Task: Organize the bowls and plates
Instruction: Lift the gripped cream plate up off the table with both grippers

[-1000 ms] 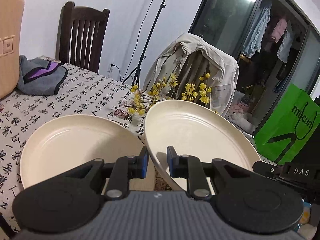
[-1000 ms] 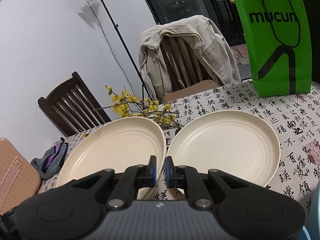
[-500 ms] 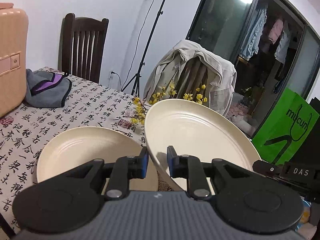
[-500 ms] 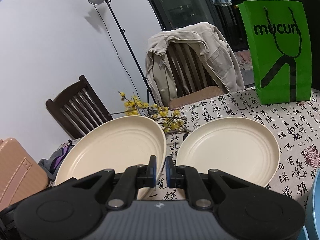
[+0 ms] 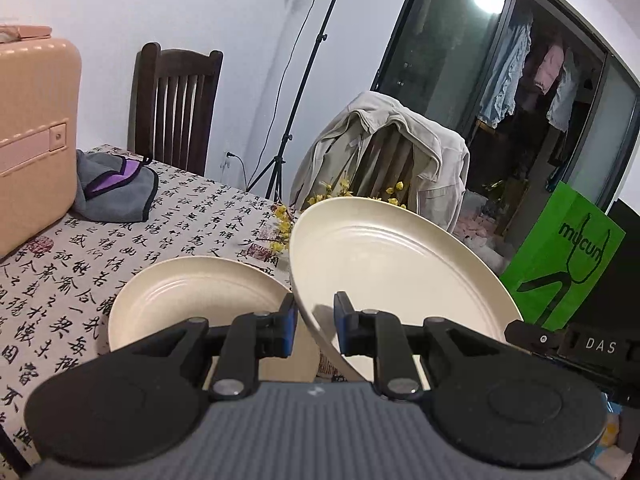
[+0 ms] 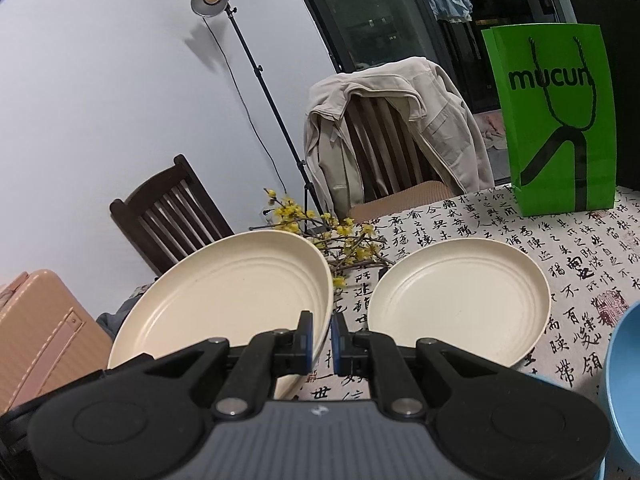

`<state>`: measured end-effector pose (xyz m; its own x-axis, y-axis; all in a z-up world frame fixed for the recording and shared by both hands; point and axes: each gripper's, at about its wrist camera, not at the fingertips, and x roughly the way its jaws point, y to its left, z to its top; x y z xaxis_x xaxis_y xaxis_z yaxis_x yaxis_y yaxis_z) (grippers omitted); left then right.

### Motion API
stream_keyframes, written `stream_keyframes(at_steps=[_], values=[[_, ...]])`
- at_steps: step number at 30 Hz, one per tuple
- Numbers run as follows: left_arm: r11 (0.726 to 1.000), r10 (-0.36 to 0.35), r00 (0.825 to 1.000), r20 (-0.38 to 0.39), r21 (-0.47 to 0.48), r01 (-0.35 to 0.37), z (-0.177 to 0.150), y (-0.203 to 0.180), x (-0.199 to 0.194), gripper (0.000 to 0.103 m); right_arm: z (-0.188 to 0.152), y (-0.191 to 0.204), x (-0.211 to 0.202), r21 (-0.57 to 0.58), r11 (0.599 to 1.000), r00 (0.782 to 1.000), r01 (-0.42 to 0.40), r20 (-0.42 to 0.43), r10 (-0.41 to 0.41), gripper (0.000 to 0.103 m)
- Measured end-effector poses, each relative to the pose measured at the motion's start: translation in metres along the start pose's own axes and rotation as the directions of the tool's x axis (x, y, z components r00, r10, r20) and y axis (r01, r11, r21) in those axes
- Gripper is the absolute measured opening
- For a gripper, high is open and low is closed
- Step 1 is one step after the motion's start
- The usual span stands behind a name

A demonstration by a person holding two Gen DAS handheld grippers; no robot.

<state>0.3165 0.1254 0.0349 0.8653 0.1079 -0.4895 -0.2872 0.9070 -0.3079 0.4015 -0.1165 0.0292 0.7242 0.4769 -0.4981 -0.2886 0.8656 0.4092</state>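
Note:
Both grippers hold one cream plate [image 5: 400, 272] off the table by opposite rims. My left gripper [image 5: 316, 320] is shut on its left rim, and the plate tilts up to the right. My right gripper [image 6: 322, 332] is shut on the right rim of the same plate [image 6: 232, 296]. A second cream plate [image 5: 192, 300] lies flat on the calligraphy tablecloth [image 5: 80, 264], left of the held one. A third cream plate [image 6: 460, 304] lies flat to its right. A blue bowl [image 6: 624, 392] shows at the right edge.
Yellow flower twigs [image 6: 336, 240] lie behind the plates. A green paper bag [image 6: 556, 120] stands at the back right. A peach suitcase [image 5: 32, 132] and a grey cloth [image 5: 116, 192] sit at the left. Two chairs, one draped with a jacket [image 6: 400, 120], and a light stand [image 6: 256, 80] are beyond the table.
Both grippers have risen with the held plate. The plates lying on the table now sit lower and smaller in both views, and more of the tablecloth shows.

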Motion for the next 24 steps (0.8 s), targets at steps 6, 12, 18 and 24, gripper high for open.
stream_keyframes(at_steps=[6,12,18,24], values=[[1.000,-0.008,1.000,0.008,0.006,0.008,-0.003,0.000,-0.016,0.019,-0.002,0.003,-0.017,0.000,1.000,1.000,-0.003,0.012,0.003,0.009],[1.000,-0.012,1.000,0.019,0.005,0.012,-0.005,-0.002,-0.034,0.019,-0.006,0.006,-0.035,-0.009,1.000,1.000,-0.004,0.020,0.004,0.009],[1.000,-0.017,1.000,0.023,0.015,0.016,-0.010,-0.004,-0.048,0.019,-0.010,0.007,-0.050,-0.010,1.000,1.000,-0.006,0.027,0.006,0.009],[0.999,-0.029,0.999,0.035,0.029,0.028,-0.013,-0.009,-0.061,0.019,-0.013,0.003,-0.067,0.002,1.000,0.999,-0.017,0.034,0.017,0.009]])
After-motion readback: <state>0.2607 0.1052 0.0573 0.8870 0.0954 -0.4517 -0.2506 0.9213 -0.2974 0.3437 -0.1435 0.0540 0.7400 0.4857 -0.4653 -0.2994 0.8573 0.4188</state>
